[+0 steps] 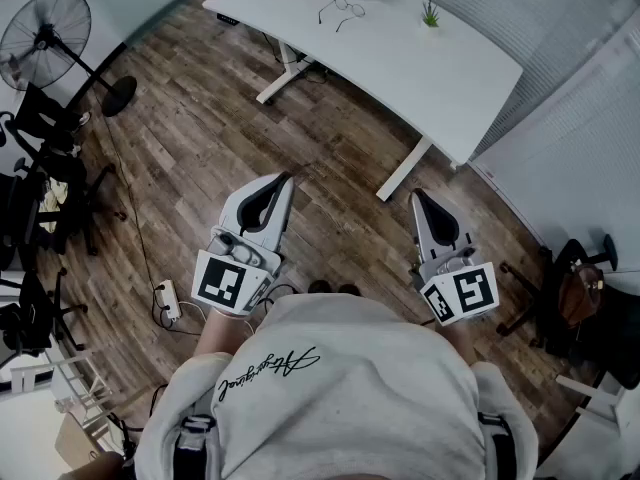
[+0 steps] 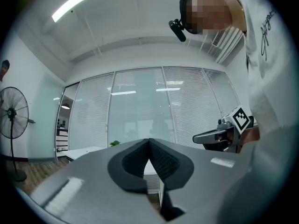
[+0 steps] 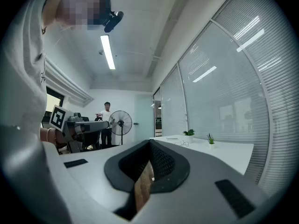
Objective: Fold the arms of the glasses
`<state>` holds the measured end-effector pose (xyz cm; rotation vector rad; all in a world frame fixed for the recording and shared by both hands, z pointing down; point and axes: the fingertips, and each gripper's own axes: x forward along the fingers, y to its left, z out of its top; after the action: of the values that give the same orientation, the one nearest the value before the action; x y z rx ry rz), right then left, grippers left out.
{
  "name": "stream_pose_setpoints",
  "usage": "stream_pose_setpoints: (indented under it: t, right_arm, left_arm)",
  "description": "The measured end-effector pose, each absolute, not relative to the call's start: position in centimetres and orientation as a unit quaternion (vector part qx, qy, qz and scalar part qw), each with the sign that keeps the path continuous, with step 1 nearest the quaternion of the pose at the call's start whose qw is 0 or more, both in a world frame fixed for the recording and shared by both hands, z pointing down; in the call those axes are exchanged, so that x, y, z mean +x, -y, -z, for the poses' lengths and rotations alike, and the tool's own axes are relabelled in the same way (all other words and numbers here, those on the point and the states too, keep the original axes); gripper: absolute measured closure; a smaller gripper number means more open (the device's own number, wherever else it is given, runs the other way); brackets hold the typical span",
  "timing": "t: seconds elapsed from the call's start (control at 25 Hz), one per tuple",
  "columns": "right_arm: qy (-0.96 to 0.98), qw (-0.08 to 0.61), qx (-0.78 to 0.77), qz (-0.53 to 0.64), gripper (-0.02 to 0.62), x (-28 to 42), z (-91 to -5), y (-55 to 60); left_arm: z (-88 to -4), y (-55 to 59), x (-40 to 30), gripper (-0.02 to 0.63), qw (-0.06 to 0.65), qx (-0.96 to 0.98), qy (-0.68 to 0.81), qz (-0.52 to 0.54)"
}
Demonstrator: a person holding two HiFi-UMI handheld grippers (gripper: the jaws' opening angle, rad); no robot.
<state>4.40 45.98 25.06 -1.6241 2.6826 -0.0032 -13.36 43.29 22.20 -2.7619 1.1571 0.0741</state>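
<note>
The glasses (image 1: 342,11) lie with their arms spread on the white desk (image 1: 400,63) far ahead, and show small as glasses (image 3: 182,143) in the right gripper view. My left gripper (image 1: 287,177) is held close to my body over the wooden floor, its jaws shut and empty. At the same height to the right, my right gripper (image 1: 416,196) is also shut with nothing in it. Both are well short of the desk. In the left gripper view the left gripper (image 2: 149,141) has its tips together, and the right gripper (image 3: 150,142) looks the same in its own view.
Two small green plants (image 1: 430,14) stand on the desk beside the glasses. A standing fan (image 1: 45,40) and black chairs (image 1: 40,133) are at the left, another chair (image 1: 575,288) at the right. A power strip (image 1: 168,300) lies on the floor. A person (image 3: 107,122) stands by the fan.
</note>
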Motion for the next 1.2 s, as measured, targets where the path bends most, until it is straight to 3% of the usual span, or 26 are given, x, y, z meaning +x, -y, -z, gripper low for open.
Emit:
stream_pose_setpoints:
  t: [0.28,0.52,1.2]
  right_arm:
    - [-0.844,-0.013,-0.536,-0.001,0.592,8.7,-26.6,-46.3]
    - [-0.851,0.006,-0.526,-0.008,0.592,5.3,-25.1,-46.0]
    - [-0.840,-0.007,-0.542,-0.027,0.592,5.2,-23.7,-46.3]
  left_arm:
    - [-23.3,-42.9,-8.3,0.606,0.083,-0.927,-0.362,-0.048]
    - [-22.2,-43.9,-11.2,0.606,0.086,-0.926,-0.366,-0.029]
    - [-21.3,-43.8,-12.8,0.606,0.068,-0.921,-0.381,-0.046]
